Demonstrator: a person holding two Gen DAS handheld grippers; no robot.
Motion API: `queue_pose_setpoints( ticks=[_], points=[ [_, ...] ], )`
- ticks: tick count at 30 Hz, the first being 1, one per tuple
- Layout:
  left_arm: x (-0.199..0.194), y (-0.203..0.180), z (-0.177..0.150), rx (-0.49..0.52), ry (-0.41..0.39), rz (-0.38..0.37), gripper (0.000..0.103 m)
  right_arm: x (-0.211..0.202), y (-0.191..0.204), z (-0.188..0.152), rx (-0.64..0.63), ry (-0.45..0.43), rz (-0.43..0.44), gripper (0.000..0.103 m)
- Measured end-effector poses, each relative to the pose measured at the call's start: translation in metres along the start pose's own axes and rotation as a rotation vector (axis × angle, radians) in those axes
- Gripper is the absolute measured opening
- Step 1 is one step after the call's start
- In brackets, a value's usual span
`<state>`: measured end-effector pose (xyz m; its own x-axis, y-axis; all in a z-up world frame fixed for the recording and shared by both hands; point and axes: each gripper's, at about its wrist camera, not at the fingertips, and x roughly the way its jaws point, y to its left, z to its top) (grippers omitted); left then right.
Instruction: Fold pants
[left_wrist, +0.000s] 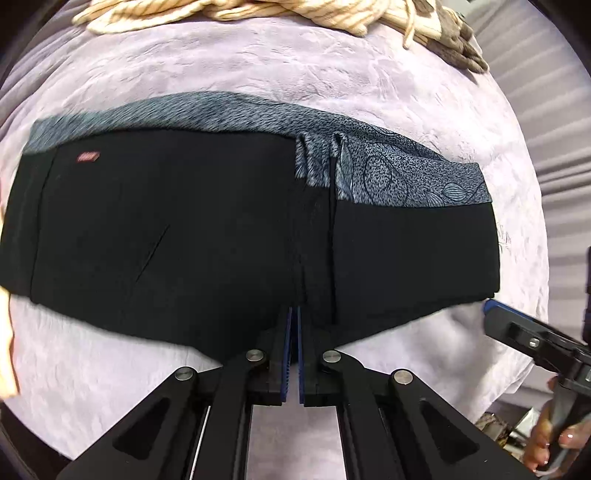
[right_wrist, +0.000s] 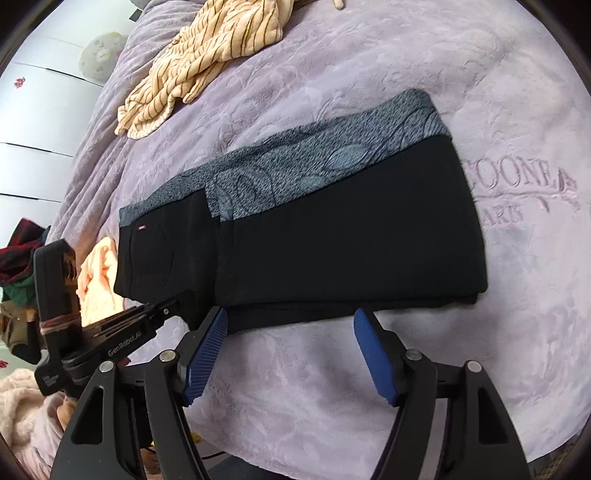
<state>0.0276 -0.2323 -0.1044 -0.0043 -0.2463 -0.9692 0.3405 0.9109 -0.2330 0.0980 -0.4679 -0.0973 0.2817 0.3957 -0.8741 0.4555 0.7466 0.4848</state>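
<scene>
Pants (right_wrist: 332, 236): black with grey patterned lining, lying folded into a compact block on the lilac bed cover (right_wrist: 406, 92) below the striped garment (right_wrist: 207, 62); folding apparently complete, layers indistinct; left tool (left_wrist: 294, 325) closed, empty; right tool (right_wrist: 291, 350) wide, empty.

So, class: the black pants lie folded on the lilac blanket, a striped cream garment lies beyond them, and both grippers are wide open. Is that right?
Not quite. Only the right gripper is open, its blue pads apart just short of the black pants. The left gripper is shut, as the left wrist view shows. The lilac blanket and striped cream garment are as stated.
</scene>
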Motion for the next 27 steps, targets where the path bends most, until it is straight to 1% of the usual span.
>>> queue_pose_setpoints(
  ticks=[5,7,9,11,13,15,18,20,22,27],
  points=[
    [-0.013,-0.001,-0.02,-0.011,-0.006,0.069,0.002,0.013,0.01,-0.009,0.007,0.041,0.019,0.076],
    [-0.015,0.001,-0.025,-0.019,-0.004,0.083,0.002,0.016,0.015,-0.012,0.001,0.053,0.02,0.076],
    [-0.019,0.003,-0.029,-0.026,-0.003,0.078,0.002,0.017,0.021,-0.015,-0.012,0.055,0.02,0.076],
    [-0.022,0.004,-0.034,-0.033,-0.008,0.078,0.002,0.017,0.026,-0.018,-0.021,0.053,0.026,0.079],
    [-0.025,0.01,-0.038,-0.05,-0.02,0.049,0.002,0.016,0.031,-0.019,-0.028,0.051,0.033,0.08],
    [-0.028,0.013,-0.042,-0.066,-0.032,0.038,0.002,0.016,0.036,-0.018,-0.037,0.047,0.028,0.081],
    [-0.03,0.017,-0.044,-0.073,-0.041,0.049,0.002,0.016,0.042,-0.017,-0.053,0.043,0.028,0.082],
    [-0.03,0.015,-0.044,-0.069,-0.037,0.056,0.002,0.016,0.047,-0.017,-0.062,0.046,0.026,0.082],
    [-0.031,0.012,-0.044,-0.057,-0.034,0.048,0.002,0.017,0.05,-0.016,-0.072,0.053,0.027,0.082],
    [-0.035,0.002,-0.042,-0.008,-0.054,0.077,0.002,0.016,0.057,-0.015,-0.094,0.06,0.008,0.082]
  ],
)
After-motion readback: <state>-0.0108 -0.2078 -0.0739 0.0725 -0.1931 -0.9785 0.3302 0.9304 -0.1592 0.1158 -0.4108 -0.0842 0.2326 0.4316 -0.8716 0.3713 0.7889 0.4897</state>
